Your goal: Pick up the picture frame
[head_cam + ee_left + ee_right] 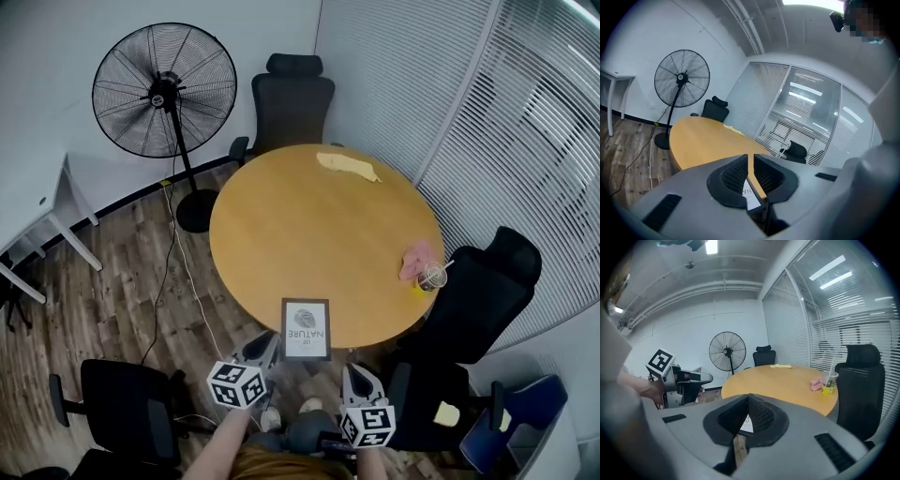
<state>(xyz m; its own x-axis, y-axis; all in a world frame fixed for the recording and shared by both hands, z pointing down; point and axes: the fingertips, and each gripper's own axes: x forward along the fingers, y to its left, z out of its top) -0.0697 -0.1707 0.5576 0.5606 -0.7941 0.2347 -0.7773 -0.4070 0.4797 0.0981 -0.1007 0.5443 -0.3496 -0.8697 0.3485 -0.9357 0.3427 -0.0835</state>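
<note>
The picture frame, dark-rimmed around a white print, sits at the near edge of the round wooden table, its near end over the rim. My left gripper is at the frame's lower left corner with its jaws shut tip to tip; I cannot tell if it touches the frame. In the left gripper view the frame shows through the hollow between the pads. My right gripper hangs below and right of the frame, off the table, also shut. The frame shows just beyond its pads.
A pink cloth and a plastic cup sit at the table's right edge, a yellow cloth at the far side. Black office chairs ring the table. A standing fan and white desk are at left.
</note>
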